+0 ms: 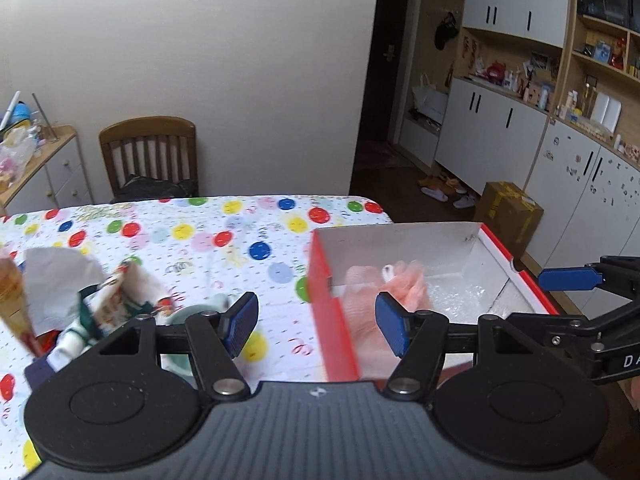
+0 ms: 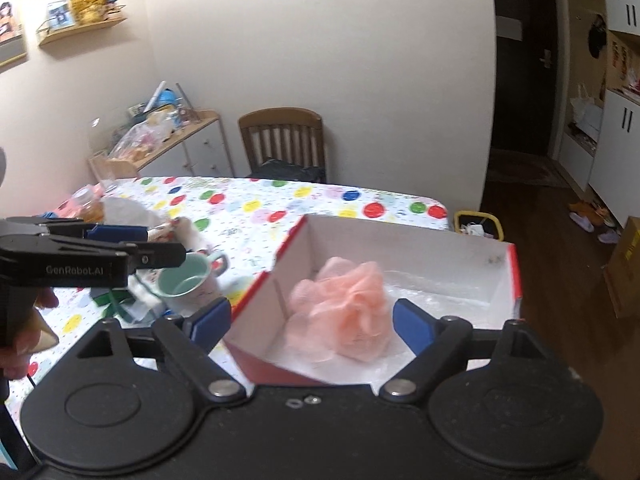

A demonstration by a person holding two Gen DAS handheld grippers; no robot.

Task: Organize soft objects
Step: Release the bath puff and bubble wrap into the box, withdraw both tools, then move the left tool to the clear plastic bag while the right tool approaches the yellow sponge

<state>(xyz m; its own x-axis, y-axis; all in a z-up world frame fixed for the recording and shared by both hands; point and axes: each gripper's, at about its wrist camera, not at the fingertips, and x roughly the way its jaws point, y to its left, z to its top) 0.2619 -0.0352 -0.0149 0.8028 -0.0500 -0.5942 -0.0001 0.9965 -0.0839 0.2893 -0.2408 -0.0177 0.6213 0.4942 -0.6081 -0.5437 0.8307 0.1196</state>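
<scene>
A pink mesh bath puff (image 2: 344,308) lies inside a cardboard box (image 2: 416,248) that is red outside and white inside, on the right part of the table. My right gripper (image 2: 312,322) hangs open above the box's near corner, its pads clear of the puff. My left gripper (image 1: 316,322) is open and empty over the box's left wall (image 1: 320,280), and the puff (image 1: 400,280) shows past it. A patterned cloth (image 1: 124,292) lies crumpled at the left by a mint mug (image 2: 188,280).
The table wears a white cloth with coloured dots (image 1: 224,232). A white paper (image 1: 56,276) and an amber bottle (image 1: 12,292) sit at its left. A wooden chair (image 1: 150,152) stands behind it. A brown carton (image 1: 510,212) sits on the floor at the right.
</scene>
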